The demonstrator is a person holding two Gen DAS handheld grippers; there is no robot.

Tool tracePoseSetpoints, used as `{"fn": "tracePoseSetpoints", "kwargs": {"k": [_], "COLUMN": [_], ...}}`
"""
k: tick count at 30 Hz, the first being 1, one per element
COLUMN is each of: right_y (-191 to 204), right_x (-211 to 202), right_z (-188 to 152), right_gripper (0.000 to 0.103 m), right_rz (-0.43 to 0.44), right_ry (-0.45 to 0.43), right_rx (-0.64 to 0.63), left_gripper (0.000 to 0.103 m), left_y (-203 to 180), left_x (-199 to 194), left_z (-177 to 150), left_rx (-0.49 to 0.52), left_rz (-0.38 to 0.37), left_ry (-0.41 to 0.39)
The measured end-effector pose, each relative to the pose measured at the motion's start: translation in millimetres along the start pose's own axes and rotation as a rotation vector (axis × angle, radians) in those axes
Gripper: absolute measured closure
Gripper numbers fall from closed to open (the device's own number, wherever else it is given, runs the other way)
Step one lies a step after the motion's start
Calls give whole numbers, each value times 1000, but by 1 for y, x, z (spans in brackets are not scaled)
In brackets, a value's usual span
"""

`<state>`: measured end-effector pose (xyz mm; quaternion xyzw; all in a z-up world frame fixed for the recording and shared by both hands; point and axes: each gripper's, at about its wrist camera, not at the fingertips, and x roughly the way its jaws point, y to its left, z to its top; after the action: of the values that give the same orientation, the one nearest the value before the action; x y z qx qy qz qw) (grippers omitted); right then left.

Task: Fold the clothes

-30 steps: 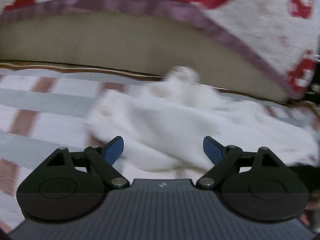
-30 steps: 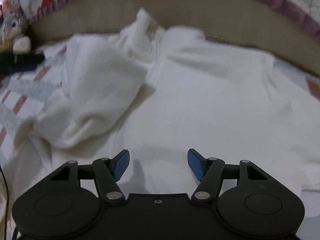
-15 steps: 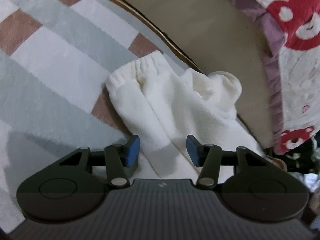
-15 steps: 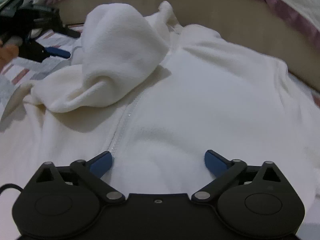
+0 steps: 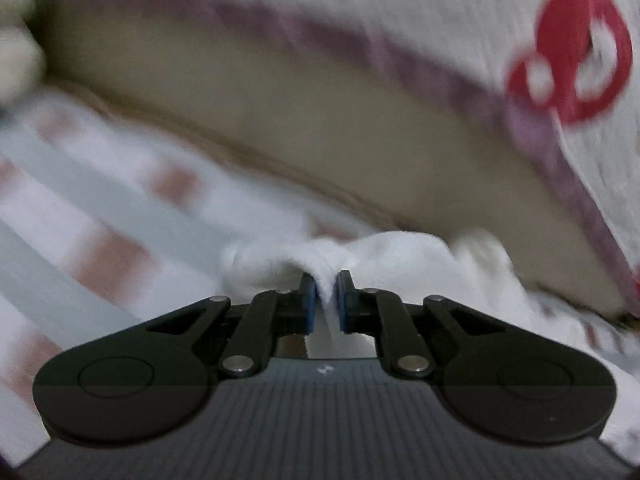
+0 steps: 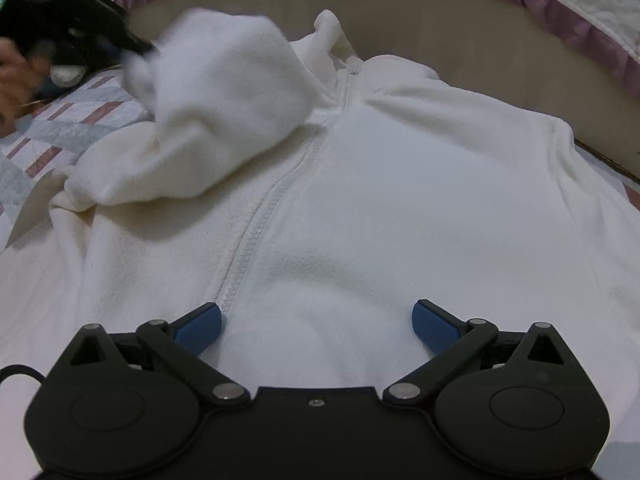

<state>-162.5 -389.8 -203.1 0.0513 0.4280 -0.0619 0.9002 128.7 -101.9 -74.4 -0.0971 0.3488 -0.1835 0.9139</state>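
The left gripper [image 5: 325,294] is clenched on the cuff of a white fleece zip-up jacket's sleeve [image 6: 224,120], lifting it over the chest, likely to fold inward. The right gripper [image 6: 316,322], jaws spread wide and grasping nothing, hovers over the jacket's front [image 6: 400,208].

Motion blur smears most of what we see from the left wrist: the checked bedspread [image 5: 120,216], the patterned quilt [image 5: 520,32] and the edges of the white sleeve [image 5: 384,256]. The left gripper's [image 5: 325,295] pads hide the pinched fold. From the right wrist, we find the sleeve cuff [image 6: 140,68] and the hand [image 6: 16,76] blurred, the hand cut by the frame's left edge. The right gripper's [image 6: 316,322] body covers the hem of the white jacket [image 6: 400,208], and a black cable [image 6: 16,372] leaves the frame.
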Motion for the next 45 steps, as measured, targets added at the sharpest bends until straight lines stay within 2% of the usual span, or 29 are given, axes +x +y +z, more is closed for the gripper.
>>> {"fn": "tracePoseSetpoints", "kwargs": {"k": [2,5,8,10,11,13,15,17,19,22,24,26,31,34,38,42,43,44,45], "right_y": [-1,-2,-4,-4,-4,-3,-3,-2,1,9,13,16,10,1,-11,-20,-22,-23,-25], "right_x": [1,2,3,4,4,4,2,-5,-12,-21,-23,-25,-23,-27,-45,-50,-44,-39,-33], "right_z": [0,5,8,9,11,16,20,21,22,20,20,20,21,20,14,12,13,15,17], "right_gripper": [0,0,0,0,0,0,0,0,1,1,1,1,1,2,2,2,2,2,4], "right_rz": [2,2,2,1,-4,-26,-37,-7,42,96,119,131,114,108,76,63,43,6,-31], "right_ry": [3,27,50,61,70,97,113,87,52,22,16,18,77,72,47,12,20,40,59], "right_rx": [1,0,-1,0,4,24,71,110,114,69,38,24,89,134,131,56,34,21,8], "left_gripper": [93,93,94,94,95,100,100,100,99,92,80,51,49,49,47,39,34,20,13], "left_y": [24,66,109,128,133,136,136,141,154,175,181,175,147,129,113,111,110,111,113], "left_x": [-21,-37,-47,-45,-38,-21,-3,8,12,8,1,-8,-31,-37,-26,-24,-22,-20,-18], "left_z": [17,40,63,72,74,68,56,43,35,27,17,1,-50,-81,-117,-138,-141,-144,-148], "left_rx": [30,112,116,129,160,245,341,374,325,136,37,13,33,53,113,132,150,163,151], "left_rz": [98,274,420,491,523,590,656,693,710,714,689,638,490,401,366,363,363,365,376], "left_ry": [-80,-148,-200,-193,-164,-111,-66,-58,-62,-42,-11,20,101,140,214,88,58,25,-17]}}
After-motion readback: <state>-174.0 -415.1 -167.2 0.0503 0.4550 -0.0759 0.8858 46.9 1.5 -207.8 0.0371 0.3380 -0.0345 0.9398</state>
